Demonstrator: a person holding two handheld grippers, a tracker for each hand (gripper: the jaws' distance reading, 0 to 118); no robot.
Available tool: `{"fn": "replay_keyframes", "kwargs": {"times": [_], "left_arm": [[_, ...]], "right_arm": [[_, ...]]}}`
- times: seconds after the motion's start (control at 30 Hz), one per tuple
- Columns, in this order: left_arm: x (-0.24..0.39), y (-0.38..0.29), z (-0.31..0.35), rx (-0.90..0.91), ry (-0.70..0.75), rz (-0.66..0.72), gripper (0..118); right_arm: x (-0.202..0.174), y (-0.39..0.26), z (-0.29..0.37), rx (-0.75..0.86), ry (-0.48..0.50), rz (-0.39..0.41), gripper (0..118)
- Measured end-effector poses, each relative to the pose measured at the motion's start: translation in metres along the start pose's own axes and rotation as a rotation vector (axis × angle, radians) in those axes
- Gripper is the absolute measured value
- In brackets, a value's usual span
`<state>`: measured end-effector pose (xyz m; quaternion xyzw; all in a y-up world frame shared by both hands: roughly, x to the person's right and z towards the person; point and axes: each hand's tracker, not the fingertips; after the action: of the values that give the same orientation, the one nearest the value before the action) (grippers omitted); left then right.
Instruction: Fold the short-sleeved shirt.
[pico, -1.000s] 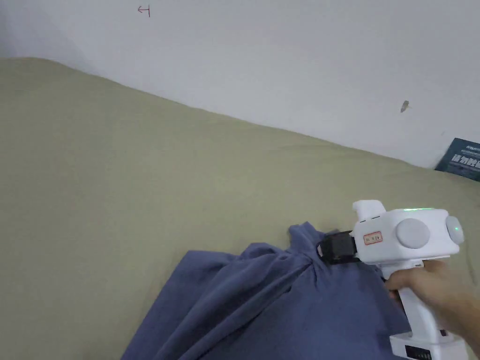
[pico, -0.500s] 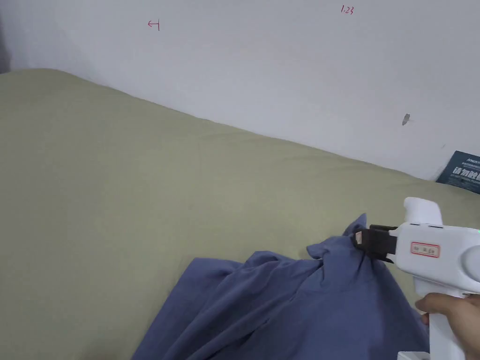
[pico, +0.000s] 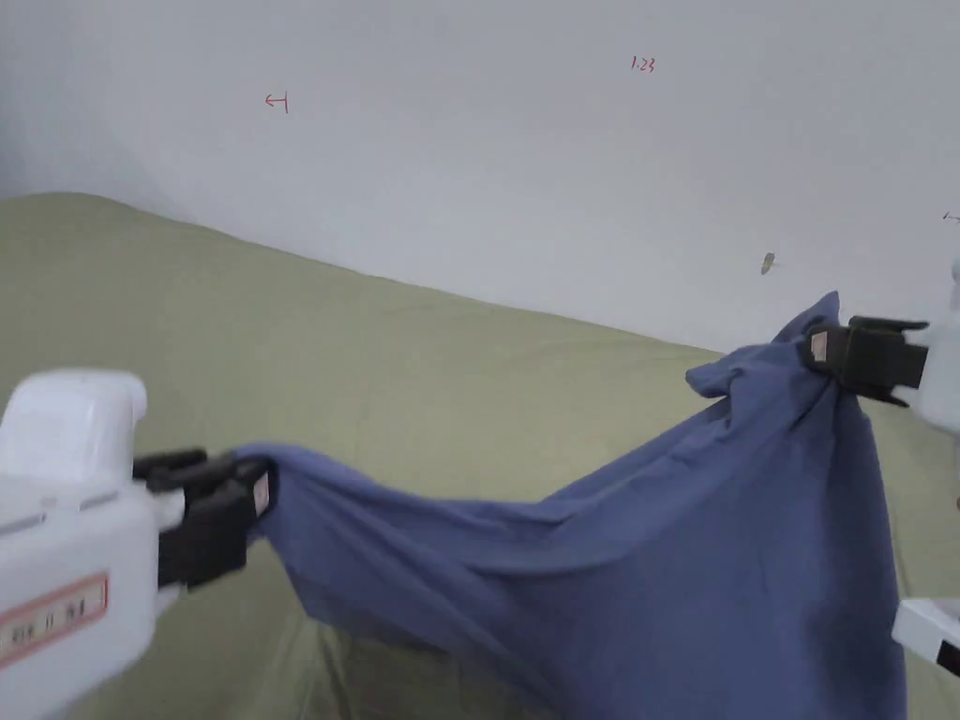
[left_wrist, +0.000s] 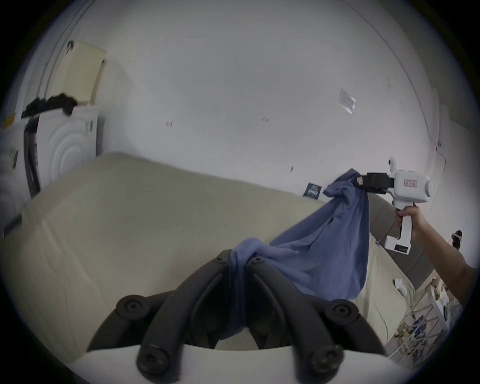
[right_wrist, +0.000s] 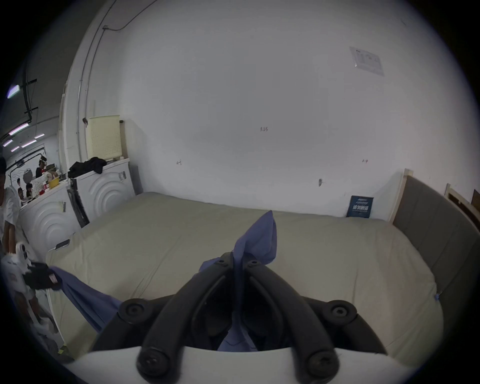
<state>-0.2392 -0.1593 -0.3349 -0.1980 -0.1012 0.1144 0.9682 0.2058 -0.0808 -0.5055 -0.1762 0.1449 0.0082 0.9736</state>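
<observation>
A blue short-sleeved shirt hangs stretched in the air above the olive-green bed. My left gripper is shut on one bunched end of it at the lower left. My right gripper is shut on the other end, higher up at the right. In the left gripper view the cloth runs from between my own jaws up to the right gripper, held by a hand. In the right gripper view a peak of fabric sticks up past my jaws, and the left gripper is far left.
A white wall runs behind the bed. A grey padded headboard bounds its right side, with a dark blue sign in the corner. White appliances with dark clothes on top stand at the left. People are far off at the left.
The right gripper has lifted its end of the shirt up and to the right, off the bed. The left gripper has come into view, shut on the other end, and the shirt now hangs spread between them.
</observation>
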Motion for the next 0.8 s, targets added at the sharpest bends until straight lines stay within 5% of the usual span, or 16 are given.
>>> {"fn": "replay_keyframes", "kwargs": {"times": [0.23, 0.63, 0.8], "left_arm": [[0.021, 0.098, -0.036, 0.109, -0.003, -0.185, 9], [0.033, 0.249, -0.121, 0.243, 0.045, -0.186, 9], [0.047, 0.293, -0.139, 0.281, 0.13, -0.307, 8]], "right_arm": [[0.006, 0.059, -0.005, 0.08, -0.06, 0.056, 8], [0.006, 0.154, -0.046, 0.265, -0.168, 0.133, 8], [0.01, 0.194, -0.044, 0.365, -0.204, 0.133, 8]]}}
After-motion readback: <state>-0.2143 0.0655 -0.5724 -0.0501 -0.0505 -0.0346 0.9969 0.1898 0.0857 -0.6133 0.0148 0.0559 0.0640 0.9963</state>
